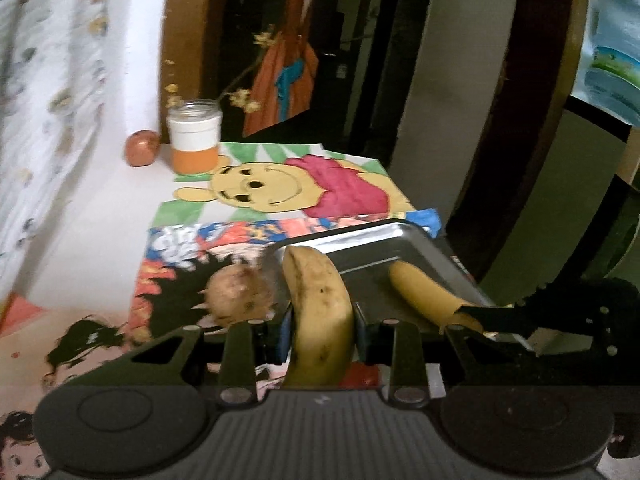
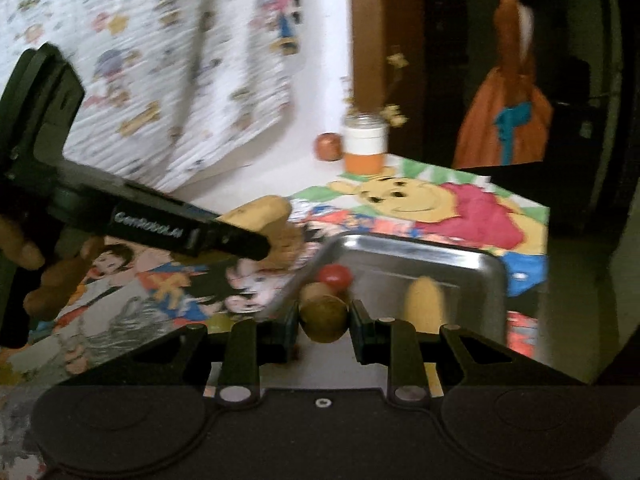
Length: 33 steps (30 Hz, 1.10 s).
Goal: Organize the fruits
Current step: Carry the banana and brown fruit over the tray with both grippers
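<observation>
My left gripper (image 1: 322,320) is shut on a spotted yellow banana (image 1: 320,316), held just left of the steel tray (image 1: 404,236). In the right wrist view the left gripper (image 2: 256,246) and its banana (image 2: 260,212) are at the left. A second banana (image 1: 428,292) lies in the tray, also seen in the right wrist view (image 2: 424,300). My right gripper (image 2: 324,320) is shut on a round greenish-yellow fruit (image 2: 323,318) at the tray's (image 2: 472,258) near left corner. A small red fruit (image 2: 335,276) sits in the tray. A round brownish fruit (image 1: 240,294) lies on the mat.
A red apple (image 1: 141,147) and a white-and-orange jar (image 1: 195,142) stand at the far end by the wall, also in the right wrist view (image 2: 329,146) (image 2: 365,144). Cartoon mats (image 1: 280,188) cover the table. The table's right edge drops off beyond the tray.
</observation>
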Available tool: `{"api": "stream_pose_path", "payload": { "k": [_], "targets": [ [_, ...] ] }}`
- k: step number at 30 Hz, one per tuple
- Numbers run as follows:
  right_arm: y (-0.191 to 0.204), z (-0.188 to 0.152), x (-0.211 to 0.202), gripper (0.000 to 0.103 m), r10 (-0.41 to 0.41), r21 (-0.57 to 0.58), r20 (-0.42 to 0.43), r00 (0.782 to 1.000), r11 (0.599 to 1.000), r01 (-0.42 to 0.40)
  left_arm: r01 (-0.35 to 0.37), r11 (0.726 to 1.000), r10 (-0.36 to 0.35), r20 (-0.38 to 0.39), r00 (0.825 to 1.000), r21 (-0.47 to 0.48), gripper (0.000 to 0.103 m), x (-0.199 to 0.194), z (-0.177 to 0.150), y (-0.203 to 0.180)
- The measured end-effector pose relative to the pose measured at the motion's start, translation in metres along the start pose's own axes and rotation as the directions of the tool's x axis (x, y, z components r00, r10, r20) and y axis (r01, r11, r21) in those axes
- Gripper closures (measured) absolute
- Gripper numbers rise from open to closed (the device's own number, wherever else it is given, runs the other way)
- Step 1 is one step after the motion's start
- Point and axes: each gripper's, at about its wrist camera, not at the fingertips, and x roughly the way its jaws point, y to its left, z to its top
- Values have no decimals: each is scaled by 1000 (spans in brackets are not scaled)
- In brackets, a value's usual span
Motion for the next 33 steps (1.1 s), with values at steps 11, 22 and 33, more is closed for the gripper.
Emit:
{"api": "stream_pose_path", "payload": {
  "k": [11,22,33],
  "targets": [
    [-60,-12,-3,74,-148,77,20,989,986,146,72,996,-70,-28,997,53,69,45,8,-37],
    [-82,-19,25,74,-148,87,-29,989,985,150,64,995,-56,-108,993,72,68,74,3,-51],
    [-87,-15,37,74,-144,81,-57,988,986,148,51,997,-43,-139,989,58,68,86,0,-52]
  ]
}}
